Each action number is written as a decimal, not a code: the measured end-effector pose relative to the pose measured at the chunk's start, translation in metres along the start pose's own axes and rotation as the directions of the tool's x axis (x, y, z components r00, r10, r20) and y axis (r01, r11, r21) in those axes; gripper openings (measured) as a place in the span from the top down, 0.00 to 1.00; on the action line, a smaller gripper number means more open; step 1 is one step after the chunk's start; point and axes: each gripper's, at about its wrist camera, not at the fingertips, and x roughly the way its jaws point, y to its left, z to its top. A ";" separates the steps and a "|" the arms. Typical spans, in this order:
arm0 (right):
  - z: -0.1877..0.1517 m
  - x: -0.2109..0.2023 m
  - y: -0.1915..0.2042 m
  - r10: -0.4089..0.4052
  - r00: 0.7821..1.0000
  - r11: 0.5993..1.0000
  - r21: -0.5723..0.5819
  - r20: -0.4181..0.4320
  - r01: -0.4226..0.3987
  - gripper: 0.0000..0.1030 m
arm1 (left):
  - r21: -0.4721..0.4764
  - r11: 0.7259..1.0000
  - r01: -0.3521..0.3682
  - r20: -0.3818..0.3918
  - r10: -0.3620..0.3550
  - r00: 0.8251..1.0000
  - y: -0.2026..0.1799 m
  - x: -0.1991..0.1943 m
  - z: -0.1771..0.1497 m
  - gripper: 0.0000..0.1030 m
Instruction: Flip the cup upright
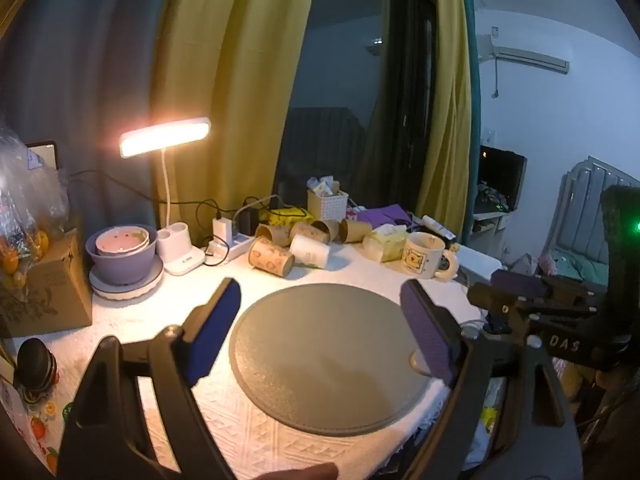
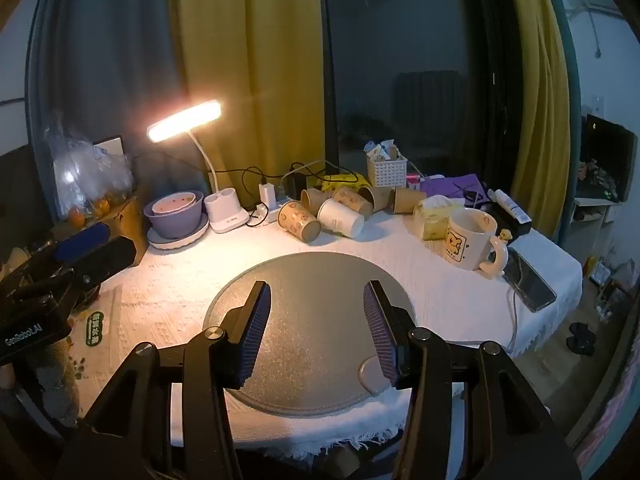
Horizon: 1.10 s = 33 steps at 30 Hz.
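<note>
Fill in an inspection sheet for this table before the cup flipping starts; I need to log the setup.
Surface: white textured tablecloth with a round grey mat in the middle, nothing on it.
Job's things: paper cups lying on their sides in a cluster behind the mat; none upright.
Clutter: upright cartoon mug, tissue pack, purple bowl stack, white basket, phone, cardboard box.
Grippers: left gripper and right gripper both open, empty, above the mat.
Cables: black leads into a power strip; white cable over the right table edge.
Surroundings: lit desk lamp, yellow curtains, dark window.
</note>
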 end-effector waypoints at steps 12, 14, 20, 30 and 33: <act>0.005 -0.002 0.001 0.000 1.000 1.000 -0.001 0.000 0.000 0.50 | 0.008 1.000 0.000 -0.001 0.000 1.000 0.000 0.001 0.000 0.19; 0.005 -0.003 0.001 0.000 1.000 1.000 -0.001 0.002 0.000 0.50 | 0.006 1.000 0.009 -0.007 -0.009 1.000 0.000 0.002 0.000 0.19; 0.005 -0.003 0.001 0.000 1.000 1.000 -0.002 0.003 0.000 0.50 | 0.004 1.000 0.017 -0.012 -0.017 1.000 -0.001 0.002 0.009 0.19; 0.005 -0.003 0.002 -0.001 1.000 1.000 -0.003 0.005 0.001 0.50 | 0.008 1.000 -0.006 0.002 0.006 1.000 0.000 0.001 0.001 0.19; 0.005 -0.003 0.002 0.000 1.000 1.000 -0.004 0.004 0.000 0.50 | 0.006 1.000 -0.007 0.004 0.007 1.000 0.000 0.000 0.000 0.19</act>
